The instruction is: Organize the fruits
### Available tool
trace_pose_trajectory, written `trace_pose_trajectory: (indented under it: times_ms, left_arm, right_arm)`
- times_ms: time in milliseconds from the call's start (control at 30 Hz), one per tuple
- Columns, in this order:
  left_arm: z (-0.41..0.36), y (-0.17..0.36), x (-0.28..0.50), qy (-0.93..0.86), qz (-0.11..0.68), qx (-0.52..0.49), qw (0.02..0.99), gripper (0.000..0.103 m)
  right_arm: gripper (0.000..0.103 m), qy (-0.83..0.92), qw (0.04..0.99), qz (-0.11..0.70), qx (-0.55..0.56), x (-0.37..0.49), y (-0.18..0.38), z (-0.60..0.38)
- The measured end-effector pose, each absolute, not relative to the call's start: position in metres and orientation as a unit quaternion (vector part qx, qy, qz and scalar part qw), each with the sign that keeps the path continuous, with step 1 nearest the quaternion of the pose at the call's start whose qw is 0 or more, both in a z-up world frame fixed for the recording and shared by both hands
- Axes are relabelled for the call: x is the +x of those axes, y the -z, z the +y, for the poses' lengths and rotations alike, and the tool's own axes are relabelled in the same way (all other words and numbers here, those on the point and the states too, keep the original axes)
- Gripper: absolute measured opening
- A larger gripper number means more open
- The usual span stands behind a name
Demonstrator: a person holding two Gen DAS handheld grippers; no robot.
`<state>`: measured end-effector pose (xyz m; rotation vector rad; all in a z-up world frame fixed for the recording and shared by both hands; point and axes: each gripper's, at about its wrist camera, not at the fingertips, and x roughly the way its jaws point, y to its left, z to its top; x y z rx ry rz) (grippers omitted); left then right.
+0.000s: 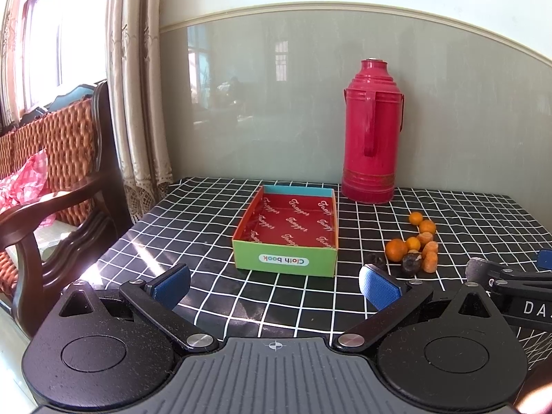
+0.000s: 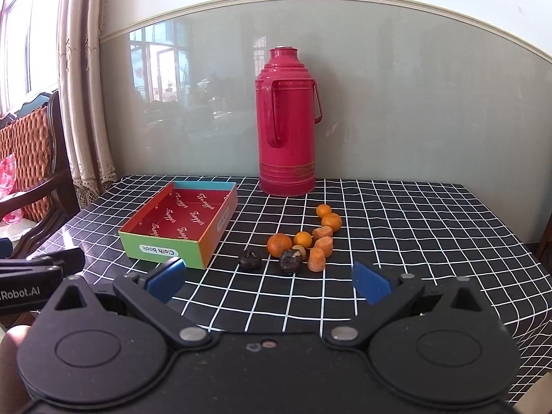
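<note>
On the checkered tablecloth (image 2: 396, 207) a red thermos (image 2: 286, 120) stands at the back, an empty open box (image 2: 179, 224) left of it, and the loose fruits (image 2: 303, 241) lie clustered right of the box; left gripper (image 1: 276, 286) and right gripper (image 2: 269, 279) both hover spread apart, holding nothing
</note>
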<state>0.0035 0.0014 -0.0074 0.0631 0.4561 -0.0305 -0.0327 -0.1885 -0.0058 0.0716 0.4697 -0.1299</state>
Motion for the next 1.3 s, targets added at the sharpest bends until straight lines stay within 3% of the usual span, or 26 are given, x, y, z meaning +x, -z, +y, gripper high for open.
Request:
trace_pose_trajectory:
  times_ms: [633, 1300]
  left_arm:
    - [-0.043, 0.024, 0.030, 0.070, 0.219, 0.096, 0.969, 0.103]
    - [-0.151, 0.115, 0.132, 0.182, 0.214, 0.199, 0.939, 0.102]
  right_arm:
    - [0.097, 0.118, 0.966, 0.221, 0.061, -0.024, 0.023, -0.238]
    - [0.097, 0.189, 0.962, 0.186, 0.066, 0.007, 0.081, -0.302]
